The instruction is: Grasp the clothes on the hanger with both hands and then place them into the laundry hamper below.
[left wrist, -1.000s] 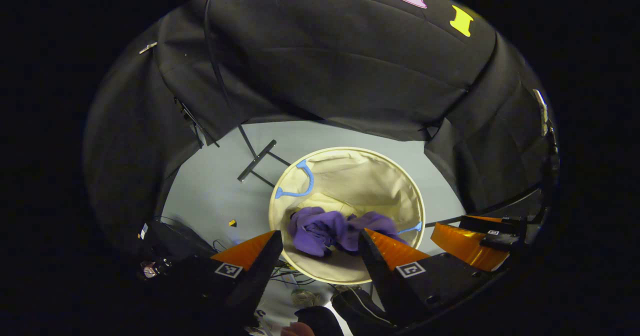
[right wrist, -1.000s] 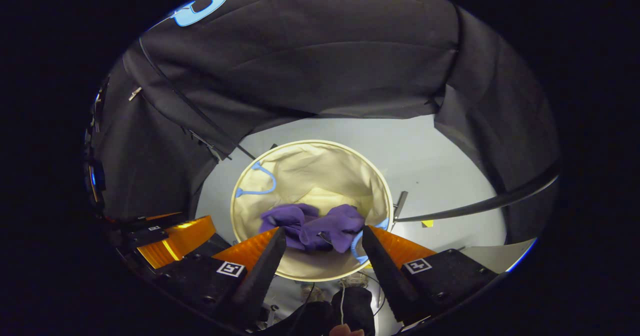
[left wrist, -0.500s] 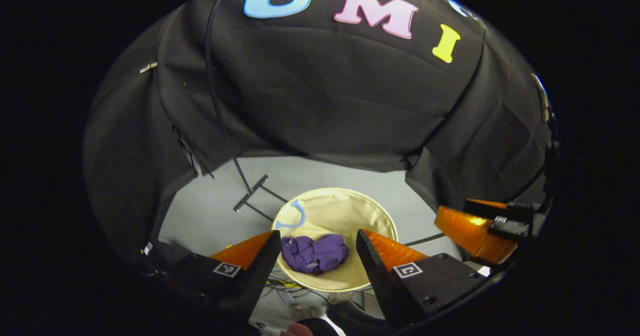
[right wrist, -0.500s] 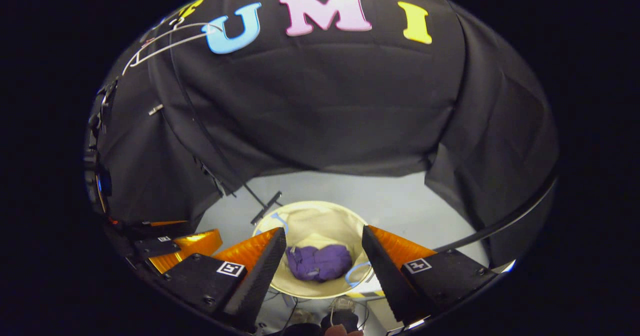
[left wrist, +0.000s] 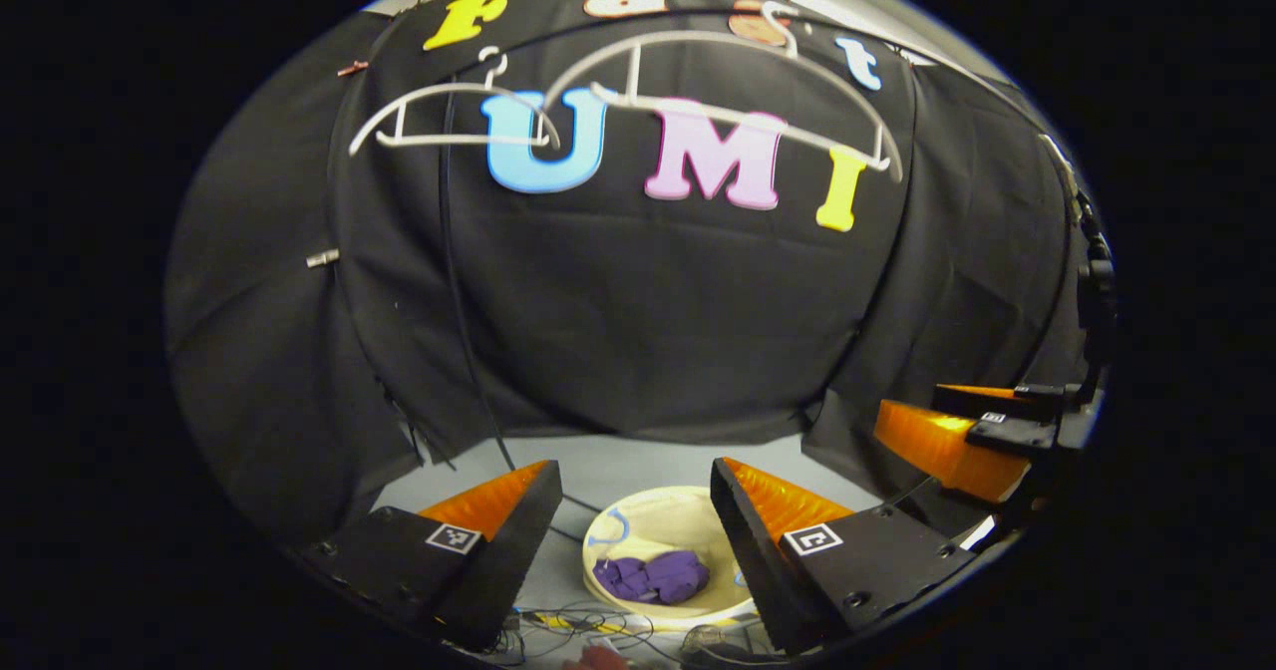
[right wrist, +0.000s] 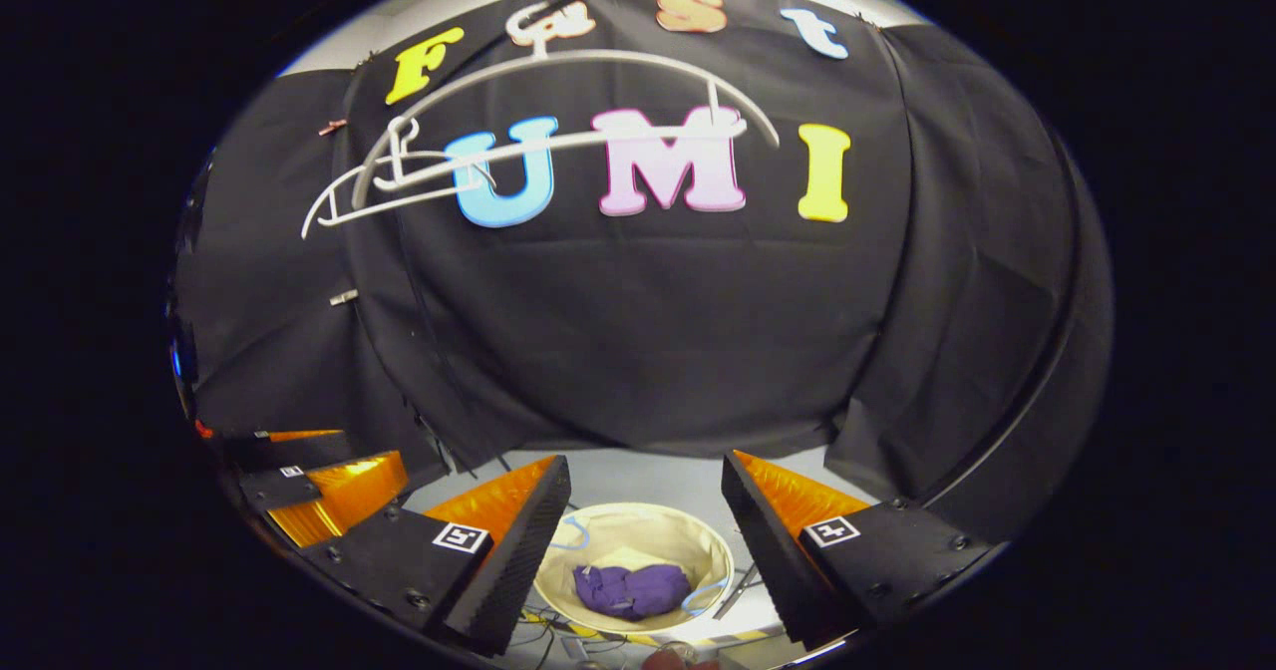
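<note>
The purple clothes point(left wrist: 652, 578) lie crumpled at the bottom of the cream laundry hamper point(left wrist: 653, 525), seen low between the spread, empty fingers of the left gripper point(left wrist: 636, 475) and well beyond their tips. The right gripper point(right wrist: 646, 469) has its fingers wide apart too, holding nothing, with the hamper and clothes framed between them. Two bare white hangers point(right wrist: 558, 82) hang high above the fingertips.
</note>
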